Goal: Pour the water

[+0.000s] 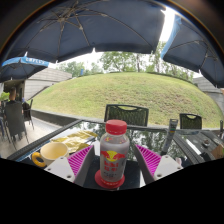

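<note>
A clear bottle [113, 152] with a red cap and a red-and-yellow label stands upright on a round red coaster [110, 181]. It sits between the fingers of my gripper [115, 152], which is open. The pink pads [81, 158] flank the bottle with a small gap on each side. A yellow mug [50, 152] stands on the table [62, 132] to the left of the left finger, its handle towards me.
I am at a dark glass patio table under large dark umbrellas [90, 25]. A black mesh chair [126, 113] stands beyond the bottle and more chairs [14, 118] at the far left. A metal object [172, 135] and white items [192, 150] lie right of the fingers. Behind rises a grassy slope [120, 90].
</note>
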### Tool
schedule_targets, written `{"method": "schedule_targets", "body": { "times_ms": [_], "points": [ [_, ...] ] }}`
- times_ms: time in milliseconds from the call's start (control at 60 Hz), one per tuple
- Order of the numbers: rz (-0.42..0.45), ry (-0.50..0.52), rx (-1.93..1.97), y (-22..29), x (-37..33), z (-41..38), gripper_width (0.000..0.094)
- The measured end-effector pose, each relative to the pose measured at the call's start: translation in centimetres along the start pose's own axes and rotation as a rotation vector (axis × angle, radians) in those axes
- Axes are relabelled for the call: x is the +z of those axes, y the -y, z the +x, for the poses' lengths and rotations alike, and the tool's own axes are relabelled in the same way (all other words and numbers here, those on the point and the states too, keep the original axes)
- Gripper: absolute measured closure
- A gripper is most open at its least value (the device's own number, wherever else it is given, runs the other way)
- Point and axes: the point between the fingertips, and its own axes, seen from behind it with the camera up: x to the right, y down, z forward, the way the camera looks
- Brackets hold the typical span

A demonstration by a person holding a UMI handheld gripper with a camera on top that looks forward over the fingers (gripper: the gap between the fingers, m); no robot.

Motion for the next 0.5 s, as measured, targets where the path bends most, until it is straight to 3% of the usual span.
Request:
{"method": "schedule_targets", "body": {
  "times_ms": [200, 500],
  "points": [
    [0.045, -0.055, -0.055, 0.2, -9.2, -1.7, 0.01],
    [0.025, -0.009, -0.077, -4.0, -16.9, -4.9, 0.0093]
  ]
}}
